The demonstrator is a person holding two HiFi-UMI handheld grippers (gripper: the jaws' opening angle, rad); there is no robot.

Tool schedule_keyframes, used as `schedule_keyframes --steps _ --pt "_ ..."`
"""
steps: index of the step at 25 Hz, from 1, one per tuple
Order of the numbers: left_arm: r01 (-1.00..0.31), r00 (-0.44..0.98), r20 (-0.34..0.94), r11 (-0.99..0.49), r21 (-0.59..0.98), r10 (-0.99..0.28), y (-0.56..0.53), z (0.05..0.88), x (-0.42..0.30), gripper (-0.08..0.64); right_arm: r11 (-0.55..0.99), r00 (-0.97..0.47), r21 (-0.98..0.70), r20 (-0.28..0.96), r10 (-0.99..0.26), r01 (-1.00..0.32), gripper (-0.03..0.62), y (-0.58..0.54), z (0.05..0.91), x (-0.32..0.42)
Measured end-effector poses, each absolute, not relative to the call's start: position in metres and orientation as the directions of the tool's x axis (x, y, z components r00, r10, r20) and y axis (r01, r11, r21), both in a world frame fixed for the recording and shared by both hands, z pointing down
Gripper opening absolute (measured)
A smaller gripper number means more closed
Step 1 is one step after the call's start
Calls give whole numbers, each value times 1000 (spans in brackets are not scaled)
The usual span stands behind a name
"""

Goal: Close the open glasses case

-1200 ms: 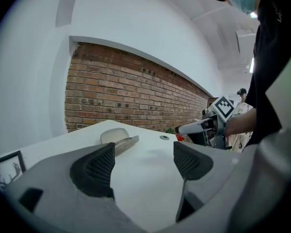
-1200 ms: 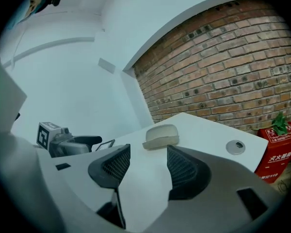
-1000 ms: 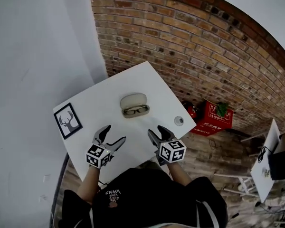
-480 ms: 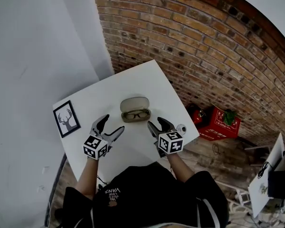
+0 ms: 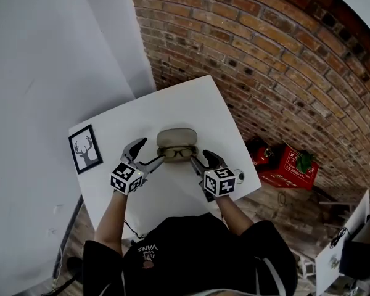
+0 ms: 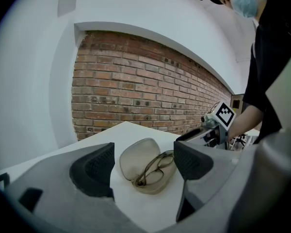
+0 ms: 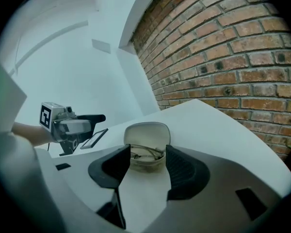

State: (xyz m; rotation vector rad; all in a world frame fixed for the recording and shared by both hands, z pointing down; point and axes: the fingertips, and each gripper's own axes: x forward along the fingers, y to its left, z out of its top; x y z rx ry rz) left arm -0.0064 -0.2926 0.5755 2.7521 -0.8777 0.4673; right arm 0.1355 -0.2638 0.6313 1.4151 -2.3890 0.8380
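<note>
A beige glasses case lies open on the white table, its lid tipped back toward the brick wall and a pair of glasses in its tray. My left gripper is open just left of the case, one fingertip close to the tray's left end. My right gripper is open just off the tray's right front corner. In the left gripper view the case and glasses lie ahead between the open jaws. In the right gripper view the case sits just beyond the open jaws. I cannot tell any touch.
A framed deer picture lies at the table's left edge. A small round object sits near the right front corner, beside my right gripper. A red crate stands on the floor at right. The brick wall runs behind the table.
Both grippers have moved forward across the table from its near edge to either side of the case. Their jaws stayed open. The case has not moved.
</note>
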Motion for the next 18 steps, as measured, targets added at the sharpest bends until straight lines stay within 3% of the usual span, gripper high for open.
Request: schedule_keyframes --steps 18 --pt "-495 825 422 -841 218 -376 -332 623 33 462 417 -564 -380 548 -618 -826 221 -264 673 131"
